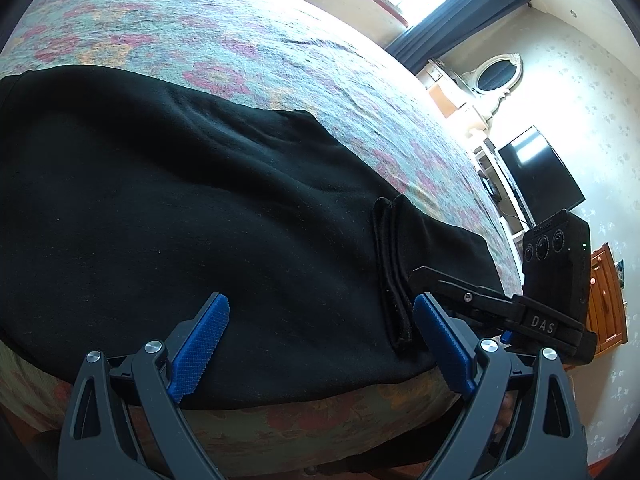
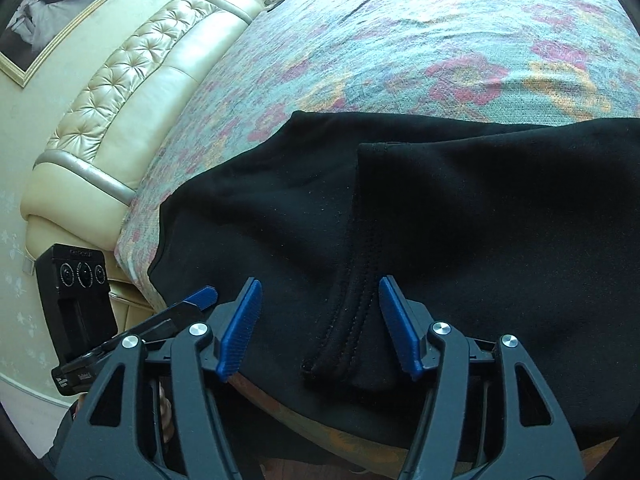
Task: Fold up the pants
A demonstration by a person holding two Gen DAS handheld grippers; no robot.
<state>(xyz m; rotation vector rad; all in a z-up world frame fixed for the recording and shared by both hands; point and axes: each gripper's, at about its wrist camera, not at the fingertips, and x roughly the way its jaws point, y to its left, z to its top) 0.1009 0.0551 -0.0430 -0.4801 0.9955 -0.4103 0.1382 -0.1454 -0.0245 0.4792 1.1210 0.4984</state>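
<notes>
Black pants (image 1: pixel 180 200) lie on the bed, near its front edge, with one part folded over the other. Their ribbed cuffs (image 1: pixel 394 280) lie on top of the lower layer. My left gripper (image 1: pixel 320 344) is open, its blue pads (image 1: pixel 200 344) just above the fabric, the cuffs beside its right pad. My right gripper (image 2: pixel 320 324) is open, its blue pads (image 2: pixel 400 324) either side of the stitched cuff edge (image 2: pixel 348 312) of the pants (image 2: pixel 500 220). Each gripper shows in the other's view: the right one (image 1: pixel 520 312) and the left one (image 2: pixel 120 328).
The bed has a floral bedspread (image 1: pixel 224 40). A padded cream headboard (image 2: pixel 132 92) stands at the left in the right wrist view. A TV (image 1: pixel 538 172), a mirror (image 1: pixel 496 74), a window with dark curtains (image 1: pixel 452 16) and a wooden cabinet (image 1: pixel 606 304) stand beyond the bed.
</notes>
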